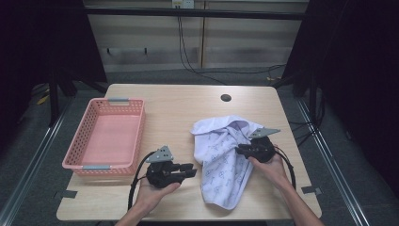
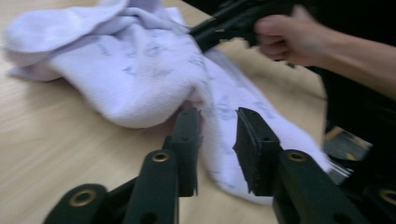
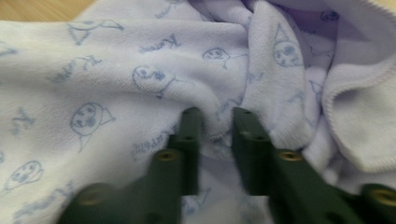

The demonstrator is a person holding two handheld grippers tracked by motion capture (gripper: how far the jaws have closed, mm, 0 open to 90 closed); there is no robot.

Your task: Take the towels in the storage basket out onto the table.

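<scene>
A white cloth printed with small blue drawings lies crumpled on the right half of the wooden table. My right gripper rests on the cloth's right side. In the right gripper view its jaws pinch a raised fold of the cloth. My left gripper hovers just left of the cloth and points right at it. In the left gripper view its jaws stand apart with nothing between them, the cloth lying just beyond. Farther off there, a hand holds the right gripper against the cloth.
A pink plastic basket with grey handles stands empty on the table's left side. A small round hole sits near the far edge. Cables trail from both grippers toward the near edge.
</scene>
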